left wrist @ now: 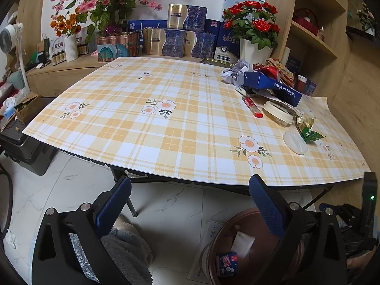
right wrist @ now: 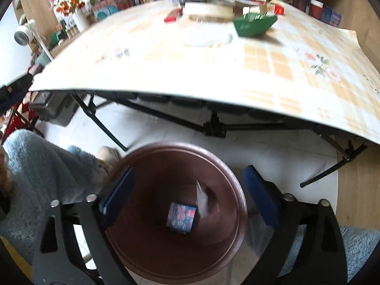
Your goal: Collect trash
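Below the counter's near edge, the right gripper hangs over a brown bin on the floor, jaws apart and holding nothing. Inside the bin lie a small blue box and a white scrap; the view is blurred, so finer detail is lost. The left gripper sits off the counter's near edge, jaws also wide apart and empty, with the same bin at its lower right, the blue box and white scrap visible in it.

On the plaid cloth the trash clusters at the far right. A green wrapper lies nearest the edge, touching a clear round lid. Just behind them sits a white tub, with a red tube beside it on the left. Farther back, a blue coffee carton lies on its side, crumpled paper next to it and red wrappers piled behind. A pot of red roses stands beyond the pile, and boxes line the back wall.
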